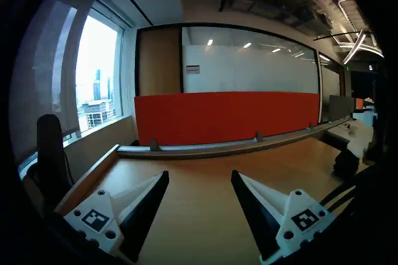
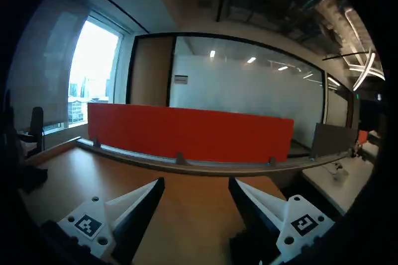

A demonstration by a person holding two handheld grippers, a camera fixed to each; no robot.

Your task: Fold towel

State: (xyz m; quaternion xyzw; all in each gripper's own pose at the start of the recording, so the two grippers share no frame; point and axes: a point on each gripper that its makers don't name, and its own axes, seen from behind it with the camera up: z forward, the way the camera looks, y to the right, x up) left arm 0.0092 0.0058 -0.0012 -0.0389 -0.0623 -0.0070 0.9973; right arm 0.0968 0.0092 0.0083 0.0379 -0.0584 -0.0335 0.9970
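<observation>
Wooden desk (image 1: 199, 232) below gaping left claw (image 1: 199, 172)

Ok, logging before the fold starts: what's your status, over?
Status: left gripper open, nothing held. The right gripper open, nothing held. Wooden desk under both, red divider ahead.

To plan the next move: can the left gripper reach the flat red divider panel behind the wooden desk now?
Probably yes: the open left gripper faces the flat red divider panel, with bare wooden desk between them.
</observation>
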